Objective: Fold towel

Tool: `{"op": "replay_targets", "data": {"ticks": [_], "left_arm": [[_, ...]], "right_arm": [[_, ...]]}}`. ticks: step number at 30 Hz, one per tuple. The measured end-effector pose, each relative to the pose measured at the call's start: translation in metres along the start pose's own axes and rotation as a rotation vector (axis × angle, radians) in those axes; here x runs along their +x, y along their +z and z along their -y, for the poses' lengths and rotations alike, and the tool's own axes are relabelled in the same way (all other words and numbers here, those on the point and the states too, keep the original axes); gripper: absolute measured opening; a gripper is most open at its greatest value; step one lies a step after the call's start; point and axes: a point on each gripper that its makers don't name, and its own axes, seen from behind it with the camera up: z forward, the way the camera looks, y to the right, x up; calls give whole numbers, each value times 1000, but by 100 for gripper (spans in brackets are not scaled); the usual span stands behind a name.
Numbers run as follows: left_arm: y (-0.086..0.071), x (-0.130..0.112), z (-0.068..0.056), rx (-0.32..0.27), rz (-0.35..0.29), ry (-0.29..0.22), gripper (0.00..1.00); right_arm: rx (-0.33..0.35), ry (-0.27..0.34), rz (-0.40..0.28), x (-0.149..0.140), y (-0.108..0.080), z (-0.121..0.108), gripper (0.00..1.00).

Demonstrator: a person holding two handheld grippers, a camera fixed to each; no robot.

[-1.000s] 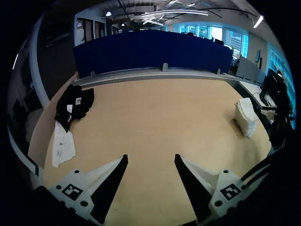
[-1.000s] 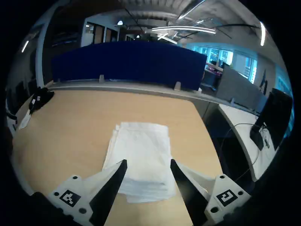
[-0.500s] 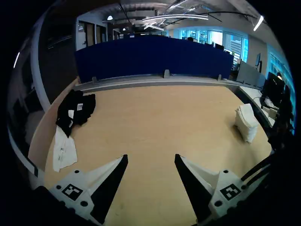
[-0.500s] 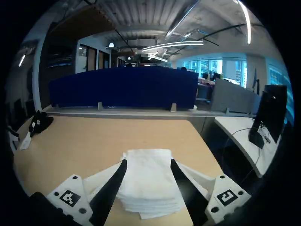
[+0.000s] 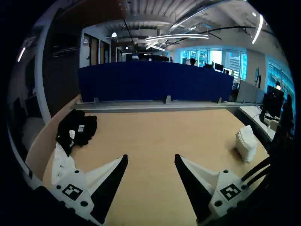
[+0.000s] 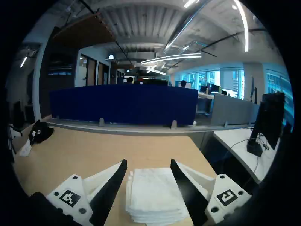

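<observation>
Pale wooden table [image 5: 158,128], blue partition [image 5: 154,81] along its far edge. Nearest, the left tool [image 5: 150,155]: fingers spread, nothing between them. The right tool [image 6: 148,161]: fingers spread, flanking the towel stack [image 6: 156,194]. Contact unclear, since the stack's sides are hidden behind them. A white cloth [image 5: 60,165] is partly covered by the left tool, with dark clothing [image 5: 77,128] beyond. Since a second ago both views have tipped upward, and the stack sits lower between the fingers.

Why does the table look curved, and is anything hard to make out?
Left gripper view: fisheye distortion bends the table and blue divider; the dark clothes lose detail. Right gripper view: ceiling lights glare white; the towel stack is sharp.
</observation>
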Motion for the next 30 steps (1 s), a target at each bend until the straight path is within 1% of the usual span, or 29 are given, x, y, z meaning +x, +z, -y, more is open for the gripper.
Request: {"op": "replay_targets", "data": {"ticks": [6,12,15,18,21,24,27,30], "left_arm": [[5,30,11,8,-101,-14,92],[7,56,22,24,-192,-17,92],[6,67,31,39,-229,-17,92],[4,80,44,62,-275,-28,92],[1,90,52,90,-312,-34,92],[-1,97,55,83,-331,-31,92],[-4,102,59,84,-346,-28,92],[-5,105,61,80,-361,-34,92]], "right_arm": [[-2,-15,-53,26,1,23,89],[3,-50,-97,46,2,54,90],[8,-48,-116,54,3,72,90],[19,-34,-132,61,5,90,89],[23,-13,-150,68,7,102,89],[27,6,-160,73,8,114,89],[33,13,-166,78,8,122,89],[27,16,-162,79,8,124,90]]}}
